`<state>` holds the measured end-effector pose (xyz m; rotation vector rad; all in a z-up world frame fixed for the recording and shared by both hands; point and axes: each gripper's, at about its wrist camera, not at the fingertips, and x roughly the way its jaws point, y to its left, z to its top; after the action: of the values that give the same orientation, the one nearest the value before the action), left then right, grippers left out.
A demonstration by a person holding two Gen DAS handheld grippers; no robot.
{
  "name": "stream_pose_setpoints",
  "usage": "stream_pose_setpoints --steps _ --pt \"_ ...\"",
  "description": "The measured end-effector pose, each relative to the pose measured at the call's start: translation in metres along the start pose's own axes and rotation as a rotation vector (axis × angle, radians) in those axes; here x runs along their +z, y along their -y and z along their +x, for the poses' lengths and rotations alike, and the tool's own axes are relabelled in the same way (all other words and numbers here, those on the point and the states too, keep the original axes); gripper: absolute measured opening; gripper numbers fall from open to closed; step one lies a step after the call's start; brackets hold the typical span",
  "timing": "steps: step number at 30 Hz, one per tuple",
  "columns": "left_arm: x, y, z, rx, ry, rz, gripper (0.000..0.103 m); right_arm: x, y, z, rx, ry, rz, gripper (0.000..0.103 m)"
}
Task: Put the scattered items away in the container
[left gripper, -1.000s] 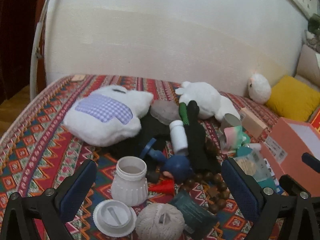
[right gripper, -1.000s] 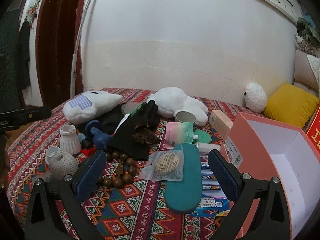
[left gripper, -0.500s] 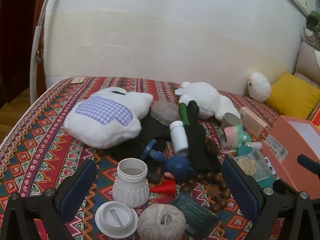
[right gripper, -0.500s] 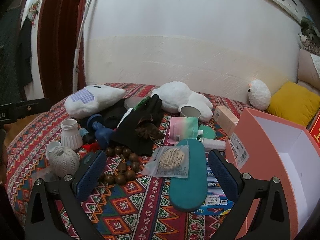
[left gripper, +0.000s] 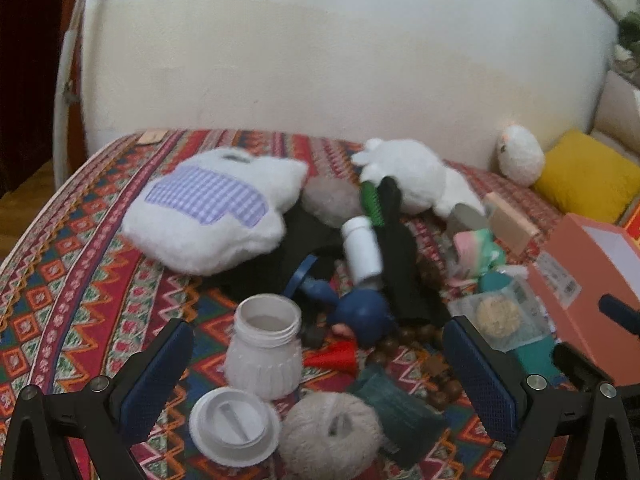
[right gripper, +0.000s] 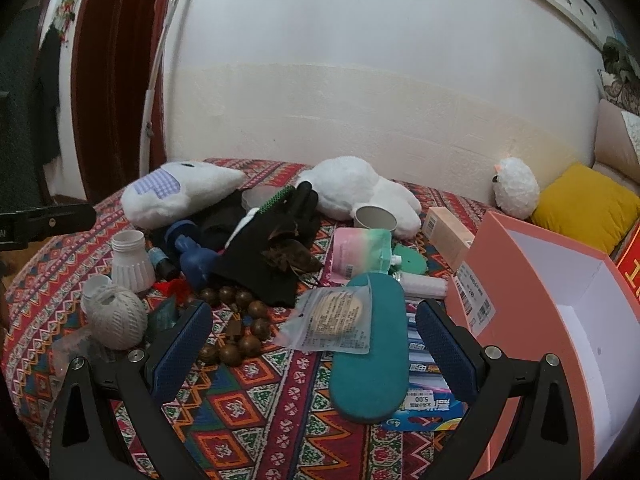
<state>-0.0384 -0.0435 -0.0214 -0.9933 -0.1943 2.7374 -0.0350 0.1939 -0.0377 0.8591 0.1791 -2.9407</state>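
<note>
Both grippers are held wide apart and nothing is gripped. The left gripper (left gripper: 316, 364) is hovered over a white ribbed jar (left gripper: 265, 353), lid off, with its white lid (left gripper: 234, 423) lying just in front and a ball of twine (left gripper: 334, 435) beside the lid. A red cone (left gripper: 338, 358), a blue dumbbell-shaped toy (left gripper: 360, 312) and brown wooden beads (left gripper: 416, 338) are seen just behind. A white pill bottle (left gripper: 362, 252) is rested on black cloth (left gripper: 394, 264). The right gripper (right gripper: 314, 338) is positioned above a clear sachet (right gripper: 334, 318) lying on a teal insole (right gripper: 370, 354); blue packets (right gripper: 424, 394) are partly covered by the insole. The pink box (right gripper: 548, 304), open and empty as far as visible, is stood at the right, touching the packets' side of the pile. A checked white plush (right gripper: 176, 192) and a white plush animal (right gripper: 354, 188) are lain at the back on the patterned bedspread (right gripper: 248, 408).
</note>
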Motion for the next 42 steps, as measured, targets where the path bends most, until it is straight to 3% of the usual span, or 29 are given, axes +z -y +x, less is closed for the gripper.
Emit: stream_pose_setpoints --steps 3,8,17,21,28,36,42 --pt "-0.002 -0.01 0.012 0.02 -0.063 -0.032 0.103 -0.002 0.002 0.003 -0.012 -0.01 -0.003 0.103" --pt "-0.009 -0.017 0.026 -0.021 -0.137 -0.064 0.103 -0.002 0.005 0.005 -0.019 -0.016 -0.005 0.103" --pt "-0.016 0.017 0.025 -0.045 -0.123 0.041 0.103 0.005 0.007 -0.01 -0.065 -0.019 0.037 0.103" --pt "-0.018 0.03 0.023 -0.03 -0.112 0.082 0.103 0.009 0.01 -0.024 -0.14 0.016 0.051 0.103" --pt "-0.018 0.033 0.019 -0.022 -0.09 0.092 0.103 0.009 0.023 -0.022 -0.186 -0.015 0.108 0.103" --pt "-0.017 0.017 0.03 -0.013 -0.108 0.033 0.103 0.009 0.027 -0.022 -0.259 -0.024 0.116 0.103" --pt "-0.019 0.033 0.017 -0.067 -0.099 0.056 0.103 0.005 0.039 -0.044 -0.358 -0.033 0.211 0.103"
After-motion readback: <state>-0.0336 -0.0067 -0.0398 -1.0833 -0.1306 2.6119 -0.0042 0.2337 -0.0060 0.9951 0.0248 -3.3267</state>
